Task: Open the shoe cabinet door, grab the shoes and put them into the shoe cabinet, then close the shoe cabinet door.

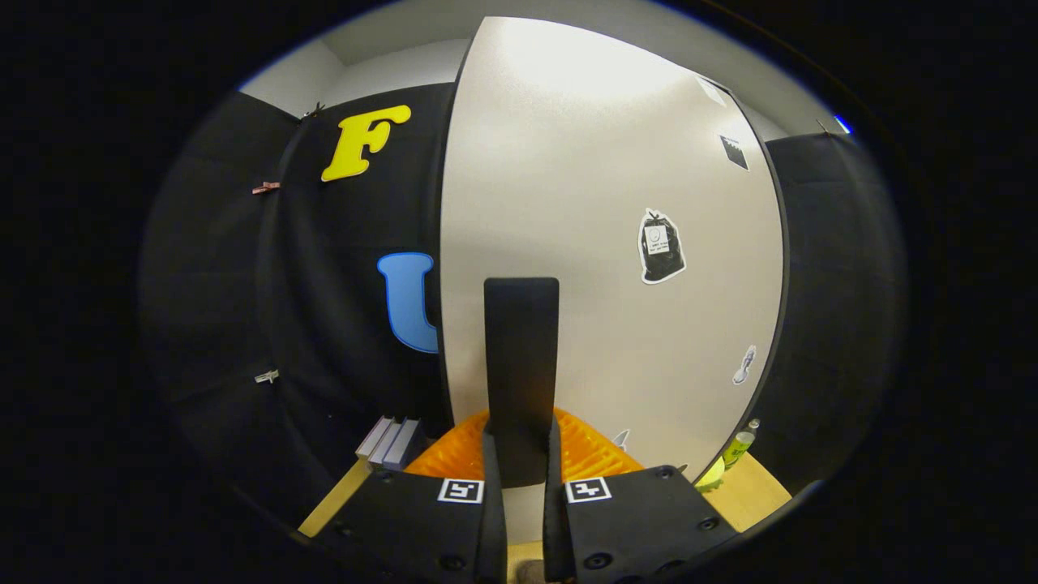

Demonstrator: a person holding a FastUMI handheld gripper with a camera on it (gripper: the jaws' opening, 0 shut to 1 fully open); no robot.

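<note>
Wooden tabletop (754, 487) is showing pale tan under the gripper, with the black cloth booth wall (324, 324) running behind and a grey room wall above it. The shoe cabinet door (608, 243), off-white with a dark edge band, is standing upright just ahead, taking up most of the middle. The gripper (523, 466) is closing on the black door handle (521, 365), a tall flat bar; both fingers are pressing its lower end from either side. Stickers are sitting on the door face: a black bag-shaped sticker (661, 247) right of the handle, a small shoe-shaped one (744, 365) near the door's right edge. Something orange and ribbed (584, 450) is lying behind the fingers at the door's foot; cannot tell if it is a shoe. A small stack of grey blocks (391, 442) is resting on the table left of the door, near the cloth. A yellow-green bottle (736, 448) is standing by the door's right edge. Clothespins (266, 187) are clipping the cloth. Open tabletop is showing right of the fingers, a narrower strip left.
</note>
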